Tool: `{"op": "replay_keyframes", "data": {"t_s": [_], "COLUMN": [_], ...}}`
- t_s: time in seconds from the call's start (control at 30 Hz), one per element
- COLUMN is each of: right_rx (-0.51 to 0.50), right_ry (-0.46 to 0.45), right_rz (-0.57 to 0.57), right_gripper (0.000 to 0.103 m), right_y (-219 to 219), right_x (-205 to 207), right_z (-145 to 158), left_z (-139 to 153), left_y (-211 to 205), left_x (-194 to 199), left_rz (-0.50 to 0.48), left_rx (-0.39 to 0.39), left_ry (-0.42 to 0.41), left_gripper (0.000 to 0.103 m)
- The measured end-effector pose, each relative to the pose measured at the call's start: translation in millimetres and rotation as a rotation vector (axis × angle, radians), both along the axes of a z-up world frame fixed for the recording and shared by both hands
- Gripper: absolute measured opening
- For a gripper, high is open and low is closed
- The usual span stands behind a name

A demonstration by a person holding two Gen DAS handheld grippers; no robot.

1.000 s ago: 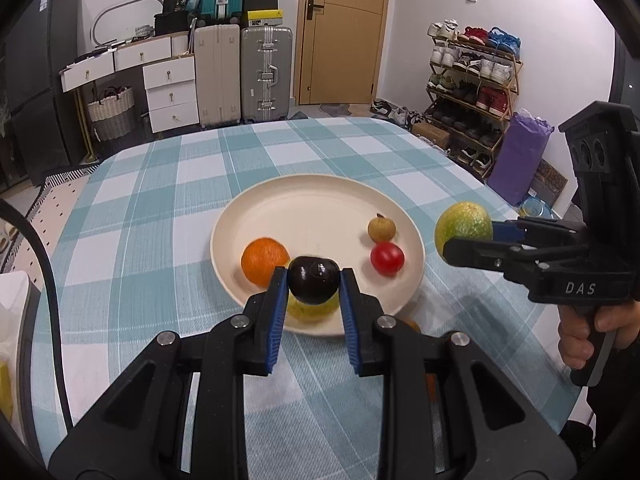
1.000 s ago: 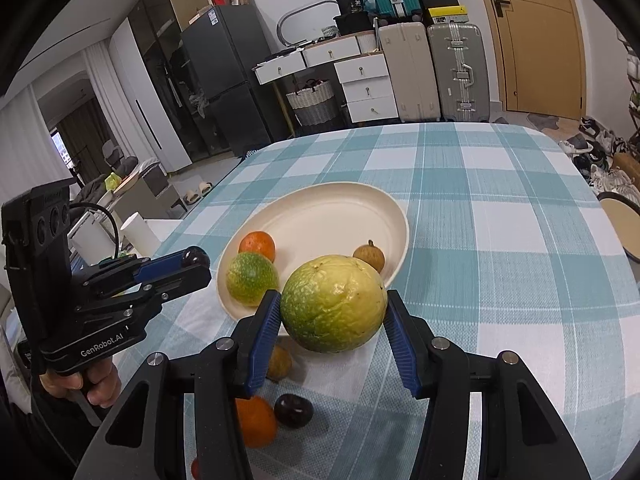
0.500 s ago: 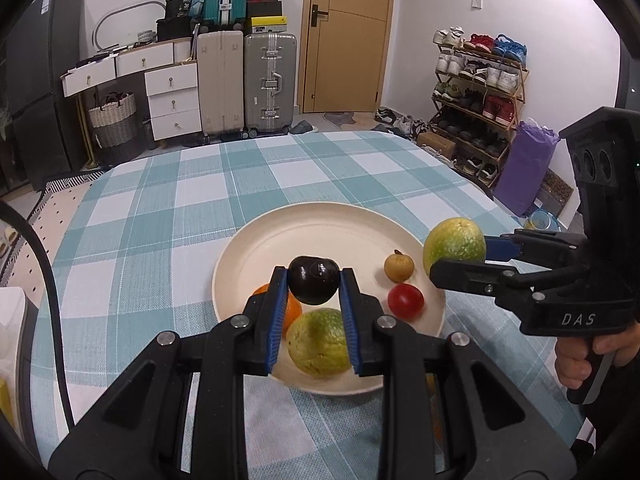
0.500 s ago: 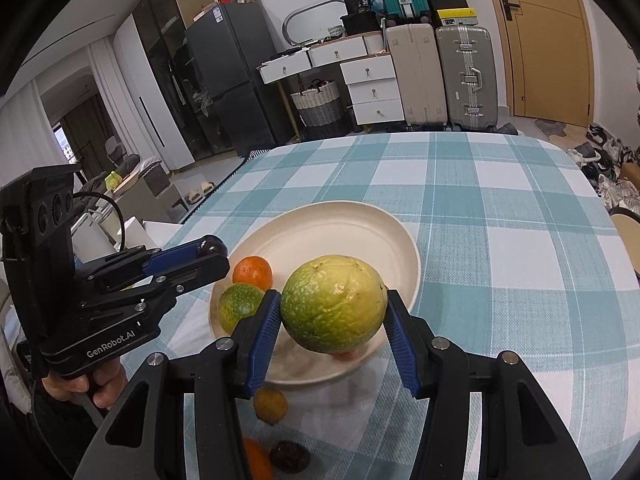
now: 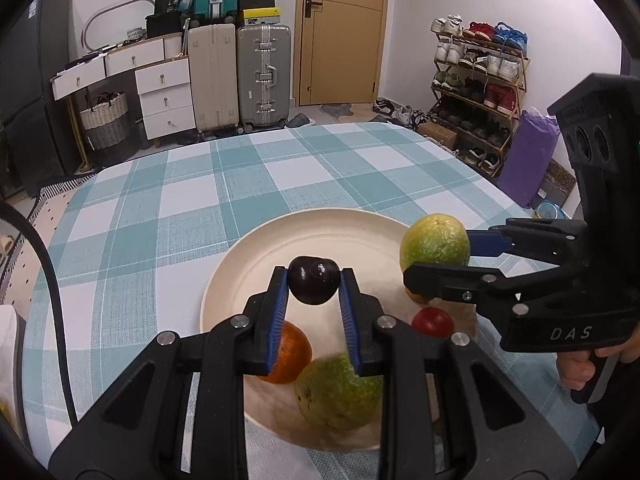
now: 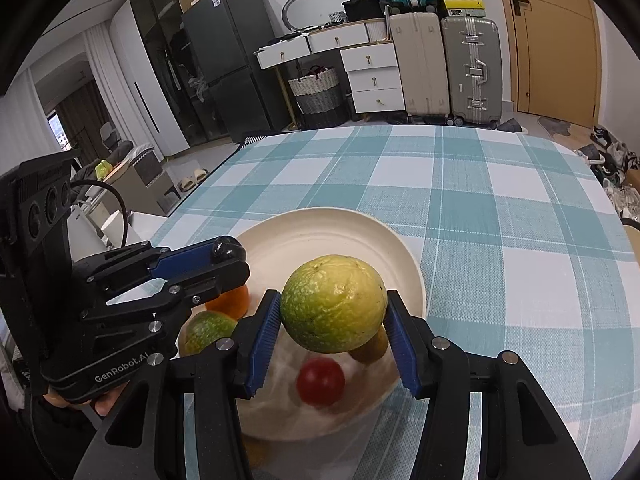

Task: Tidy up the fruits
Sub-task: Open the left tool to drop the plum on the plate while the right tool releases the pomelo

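Checked tablecloth — cream plate under both laden grippers (plum, guava).

Hidden and blurred bits

My right gripper covers most of a small brown fruit; the red fruit looks blurred.

Glossy plum, woven tablecloth, matt plate

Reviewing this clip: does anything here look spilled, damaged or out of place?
Nothing stands out. The left tool grips a dark plum and the right tool a yellow-green fruit, both above the cream plate, which holds four intact fruits.
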State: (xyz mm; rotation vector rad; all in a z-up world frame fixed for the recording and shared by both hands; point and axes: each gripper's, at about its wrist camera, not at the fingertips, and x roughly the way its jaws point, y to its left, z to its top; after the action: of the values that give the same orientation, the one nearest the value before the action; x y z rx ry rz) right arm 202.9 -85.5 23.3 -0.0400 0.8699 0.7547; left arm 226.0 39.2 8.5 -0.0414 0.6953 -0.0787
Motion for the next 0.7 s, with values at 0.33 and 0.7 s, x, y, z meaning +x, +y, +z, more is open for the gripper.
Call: {"op": "replay_keyframes", "data": {"t_s": [0.33,0.7], "right_rx": [-0.025,-0.052], "right_ry": [0.019,0.021], "right_rz": [-0.005,-0.001], "right_gripper": [0.053,0.053], "right_y": [14,25], "right_x": [19,35], "right_z": [-12,-19], "left_z": [-16,-25], "left_y": [10,21], "left_x": [23,32], "left_rz": [0.022,0.05], "left_rx": [-0.011,-0.029], "left_ry": [0.044,0.061], "left_gripper": [0.023,0.023]}}
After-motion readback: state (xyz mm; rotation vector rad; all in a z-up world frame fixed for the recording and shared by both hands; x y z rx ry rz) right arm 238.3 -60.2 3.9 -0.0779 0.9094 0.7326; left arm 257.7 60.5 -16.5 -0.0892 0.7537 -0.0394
